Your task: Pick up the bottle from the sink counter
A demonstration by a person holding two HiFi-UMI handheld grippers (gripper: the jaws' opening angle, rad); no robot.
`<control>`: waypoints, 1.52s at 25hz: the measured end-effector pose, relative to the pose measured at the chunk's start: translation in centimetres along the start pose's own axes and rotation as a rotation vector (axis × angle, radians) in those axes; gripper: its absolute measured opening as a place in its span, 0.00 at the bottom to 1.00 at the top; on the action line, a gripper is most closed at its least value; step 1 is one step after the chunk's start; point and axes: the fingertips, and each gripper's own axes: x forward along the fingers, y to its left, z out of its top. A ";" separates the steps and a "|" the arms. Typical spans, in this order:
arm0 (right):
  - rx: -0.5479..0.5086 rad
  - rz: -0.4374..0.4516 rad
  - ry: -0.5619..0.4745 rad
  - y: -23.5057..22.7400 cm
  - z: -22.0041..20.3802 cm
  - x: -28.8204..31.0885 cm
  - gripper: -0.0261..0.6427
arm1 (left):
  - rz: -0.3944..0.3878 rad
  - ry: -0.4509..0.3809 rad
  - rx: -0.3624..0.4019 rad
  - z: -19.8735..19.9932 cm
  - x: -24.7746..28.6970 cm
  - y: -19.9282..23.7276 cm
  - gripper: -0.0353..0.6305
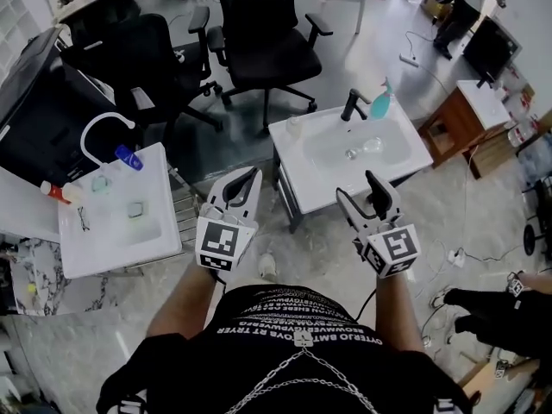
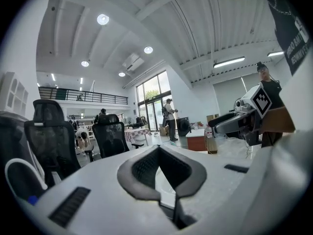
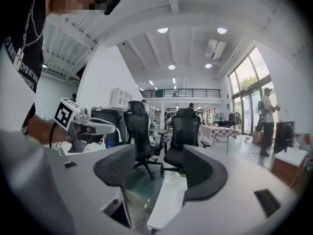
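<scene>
Teal bottle [image 1: 382,102] upright at back of white sink surface [image 1: 302,179], beside tap [image 1: 352,103]. Approach step (a judgement): right gripper [image 1: 355,185] fingers open, left gripper [image 1: 250,176] fingers closed, both empty, well short. Next: reaching forward, straddling bottle.

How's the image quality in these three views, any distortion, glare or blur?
Head view: sharp, evenly lit, right-hand sink nearly washed out. Left gripper view: fisheye bending, dark corners, lamp glare. Right gripper view: same bending, bright windows, mosaic patch top left.

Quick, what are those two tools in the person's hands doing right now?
Left tool: closed, tips together, holding nothing.
Right tool: open, nothing between its jaws.
</scene>
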 end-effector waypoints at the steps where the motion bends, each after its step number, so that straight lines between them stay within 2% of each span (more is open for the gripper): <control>1: 0.001 -0.004 0.000 -0.5 0.2 1.2 0.47 | -0.006 -0.001 0.003 0.0 0.9 0.8 0.06; 10: -0.006 -0.024 0.014 -3.5 0.3 10.3 0.47 | -0.035 0.002 0.006 -0.9 8.0 7.8 0.06; 18: -0.020 0.020 0.071 -6.1 -2.1 16.5 0.47 | -0.054 0.035 -0.026 -2.8 13.1 9.5 0.06; 24: -0.016 0.102 0.150 -9.3 -6.9 22.2 0.47 | -0.019 0.060 -0.038 -3.8 17.8 10.7 0.06; 31: 0.008 0.263 0.212 -11.9 -13.3 29.0 0.49 | 0.051 0.098 -0.052 -4.7 23.3 12.7 0.06; 38: 0.024 0.385 0.302 -13.9 -20.4 34.8 0.50 | 0.124 0.127 -0.061 -6.1 27.2 14.0 0.06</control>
